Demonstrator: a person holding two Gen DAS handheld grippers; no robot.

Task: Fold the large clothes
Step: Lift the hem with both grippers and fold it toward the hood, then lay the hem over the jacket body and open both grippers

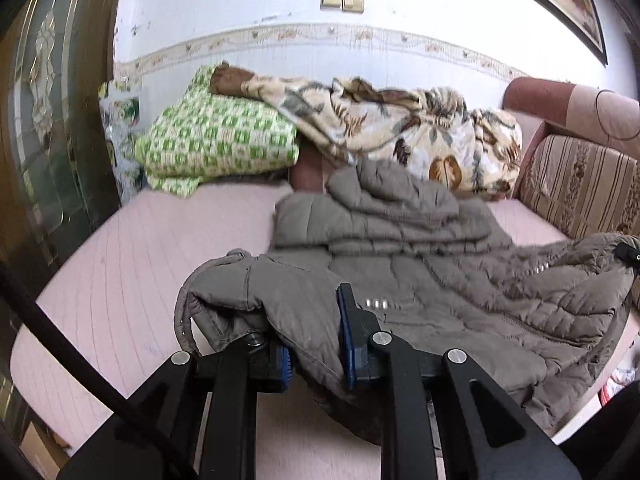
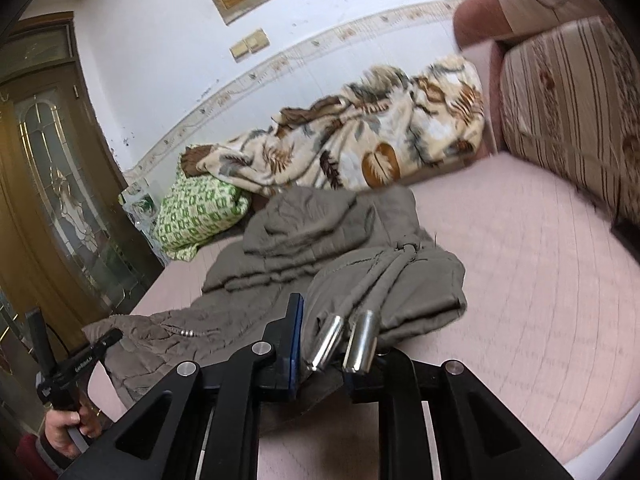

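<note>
Item: quilted grey-brown hooded jacket [image 1: 400,264], lying part-bunched on the pink bed cover [image 1: 132,264], hood end toward the leaf-print blanket [image 1: 400,128] and the green checked pillow [image 1: 216,140] by the wall. Condition of hold: left gripper [image 1: 316,344] narrowed onto a fold of the near hem, blue pads pressing cloth between them; right gripper [image 2: 320,364] likewise nipped tight on fabric at the opposite near edge, with two metal cord ends [image 2: 344,344] on drawstrings resting over it. Handling, judged: padded and soft, light for its bulk, no stiffness, so it sags and slumps between two holds; the shell looks smooth and likely to slide on itself, and thin pinches may slip; best taken at seamed hems, shoulder lines or cuffs where layers are thick; loose cords and snaps could swing or catch. Writing: small white lettering on the other handle [image 2: 86,356] seen in the right wrist view, held in a hand [image 2: 66,432], too small to read with certainty; no garment label legible
</note>
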